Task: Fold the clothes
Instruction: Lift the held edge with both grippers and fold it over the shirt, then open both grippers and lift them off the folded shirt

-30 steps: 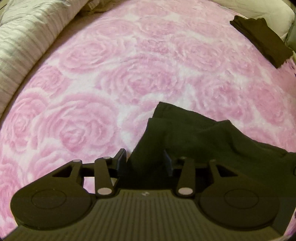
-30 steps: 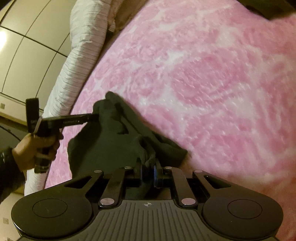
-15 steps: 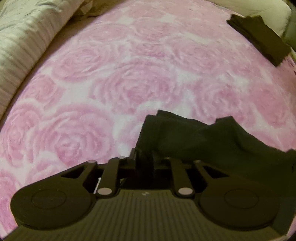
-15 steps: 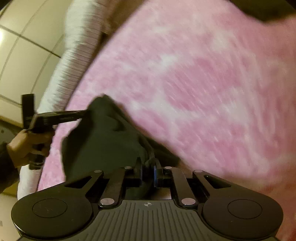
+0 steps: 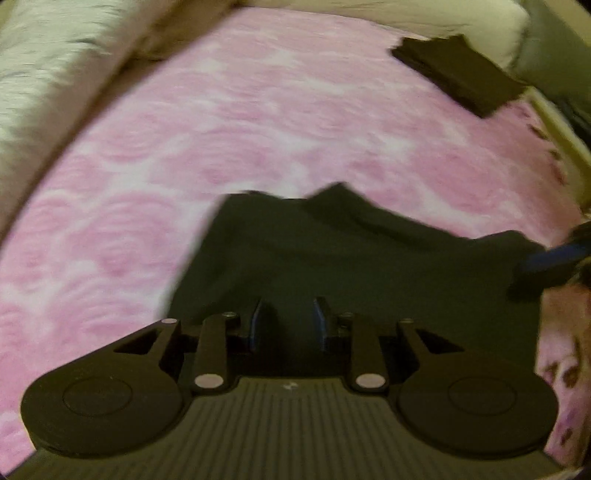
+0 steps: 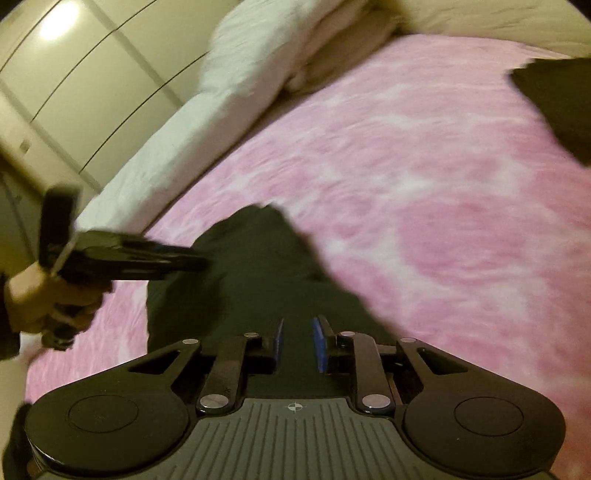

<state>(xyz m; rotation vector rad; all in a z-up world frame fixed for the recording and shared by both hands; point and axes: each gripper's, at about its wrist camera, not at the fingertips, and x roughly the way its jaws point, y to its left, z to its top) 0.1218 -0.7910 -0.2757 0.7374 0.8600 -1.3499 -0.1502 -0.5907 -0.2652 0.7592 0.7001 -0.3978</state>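
Black garment (image 5: 332, 258) lies rumpled on pink blanket (image 5: 184, 147); both claws agape.

Both the left hand-held gripper (image 5: 286, 319) and right hand-held gripper (image 6: 297, 341) have opened, releasing the dark garment (image 5: 332, 254).

The bed (image 5: 295, 122) under my tools was covered by a pink blanket (image 6: 424, 206) with a pale rose pattern, blurred in both views. Directly on it, close in front of me, lay a dark garment (image 5: 332, 258), spread fairly flat with a rumpled far edge; its exact kind I could not tell. Toward the far right corner of the blanket sat a folded dark garment (image 5: 461, 74), well apart from the first. Along the left edge of the bed lay a bunched white duvet (image 6: 221, 107), its side touching the pink blanket. At the far end a cream pillow (image 5: 443, 18) rested just beyond the folded piece.
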